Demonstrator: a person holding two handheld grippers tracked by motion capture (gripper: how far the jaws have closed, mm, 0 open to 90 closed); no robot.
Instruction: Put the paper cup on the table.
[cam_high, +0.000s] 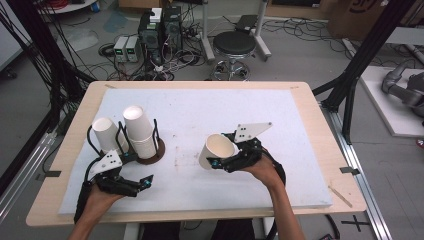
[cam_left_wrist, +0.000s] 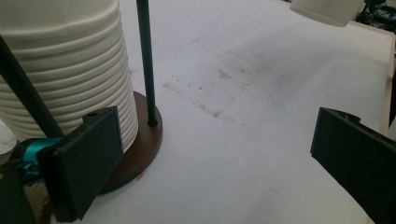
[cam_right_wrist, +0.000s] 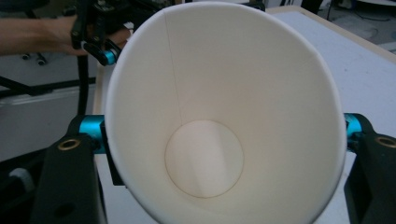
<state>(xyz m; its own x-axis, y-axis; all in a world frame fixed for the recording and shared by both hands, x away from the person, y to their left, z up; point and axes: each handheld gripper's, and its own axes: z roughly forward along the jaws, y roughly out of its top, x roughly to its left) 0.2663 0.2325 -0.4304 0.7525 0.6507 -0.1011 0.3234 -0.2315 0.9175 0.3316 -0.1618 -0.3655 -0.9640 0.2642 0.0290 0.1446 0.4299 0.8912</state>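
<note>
White foam covers the table (cam_high: 300, 125). At middle left stands a rack (cam_high: 150, 156) of stacked cups (cam_high: 140, 131). Right gripper (cam_high: 220, 162) squeezes one paper cup (cam_high: 216, 150) (tipped sideways) at center. Left gripper (cam_high: 137, 184) hangs open, lower left.

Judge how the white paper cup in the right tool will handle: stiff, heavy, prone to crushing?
The paper cup looks thin-walled with a single seam, so probably very light. Its rim already looks oval between the right tool pads, so it likely deforms easily. Set on its side, its tapered shape would probably roll in a curve.
</note>
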